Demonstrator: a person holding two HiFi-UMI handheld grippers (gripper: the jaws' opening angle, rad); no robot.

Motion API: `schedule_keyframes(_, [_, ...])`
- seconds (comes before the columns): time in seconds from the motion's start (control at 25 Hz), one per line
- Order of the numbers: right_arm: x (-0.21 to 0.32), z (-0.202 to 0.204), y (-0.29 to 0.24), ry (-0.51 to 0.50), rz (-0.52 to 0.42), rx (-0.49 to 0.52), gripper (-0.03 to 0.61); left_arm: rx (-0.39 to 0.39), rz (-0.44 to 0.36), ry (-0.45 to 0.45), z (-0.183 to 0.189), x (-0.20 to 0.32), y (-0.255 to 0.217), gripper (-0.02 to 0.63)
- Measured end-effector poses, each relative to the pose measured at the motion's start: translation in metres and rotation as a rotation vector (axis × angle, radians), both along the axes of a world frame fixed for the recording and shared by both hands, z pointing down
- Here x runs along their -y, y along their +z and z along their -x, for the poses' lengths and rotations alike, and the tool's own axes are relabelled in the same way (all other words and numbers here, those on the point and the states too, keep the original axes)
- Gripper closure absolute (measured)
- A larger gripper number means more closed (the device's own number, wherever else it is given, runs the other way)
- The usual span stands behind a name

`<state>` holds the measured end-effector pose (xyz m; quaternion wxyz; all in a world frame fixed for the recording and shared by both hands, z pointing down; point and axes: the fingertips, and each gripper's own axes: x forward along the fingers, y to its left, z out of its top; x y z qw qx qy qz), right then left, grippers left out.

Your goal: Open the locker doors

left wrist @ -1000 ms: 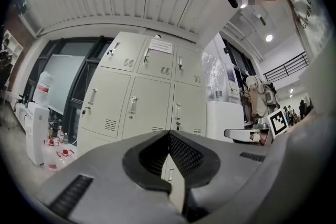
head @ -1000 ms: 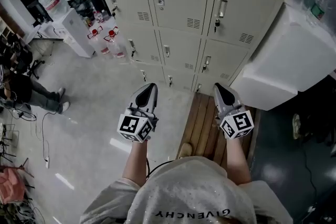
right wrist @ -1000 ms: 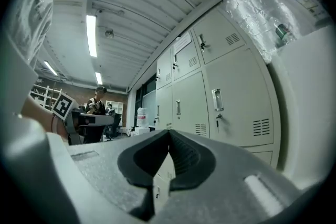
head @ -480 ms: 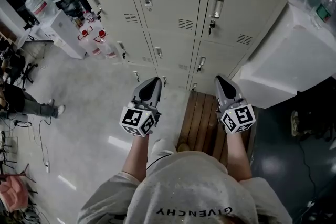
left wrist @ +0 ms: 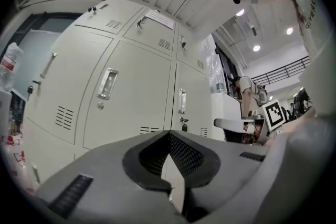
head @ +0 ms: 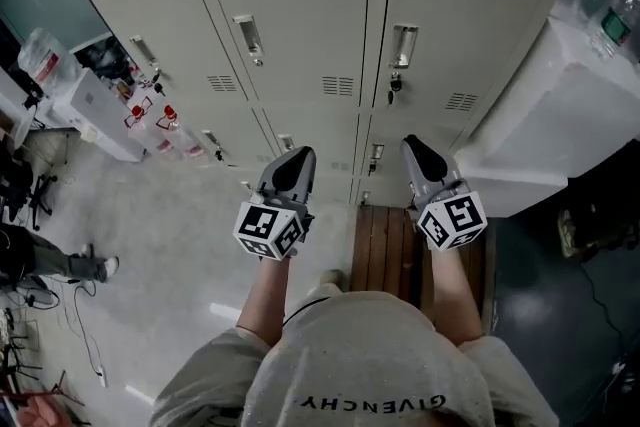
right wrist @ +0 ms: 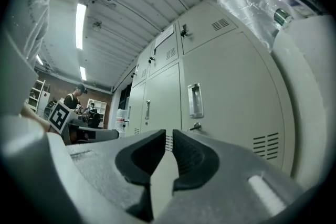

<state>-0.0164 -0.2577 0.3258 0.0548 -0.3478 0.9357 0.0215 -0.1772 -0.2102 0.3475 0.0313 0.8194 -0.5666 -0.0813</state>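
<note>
So far no door [head: 300, 25] is open: all stand shut on the far side, the left gripper [head: 298, 157] closed and empty, the right gripper [head: 413, 148] just cracking open, nothing between.

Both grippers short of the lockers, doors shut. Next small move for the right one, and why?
Probably ease the right gripper forward and up to the recessed handle of the locker door ahead. Its jaws have just been opening, nothing between them, and it hangs short of that closed door.
</note>
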Motion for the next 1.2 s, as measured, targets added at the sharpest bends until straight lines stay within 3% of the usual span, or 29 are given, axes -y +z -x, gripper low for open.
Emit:
schedule_keyframes(0.28, [0.079,0.037,-0.028,0.107,-0.099,-0.001,0.499,0.008,-0.025,0.122,0.018,0.076,0.01,0.615])
schedule_keyframes(0.64, [0.124,0.054,-0.057,0.238,-0.11,-0.058,0.445,0.028,-0.041,0.216,0.014,0.114,-0.006,0.615])
schedule_keyframes(1.2, [0.132,0.067,-0.067,0.203,-0.055,-0.059,0.433,-0.006,-0.009,0.23,0.014,0.118,0.0,0.615])
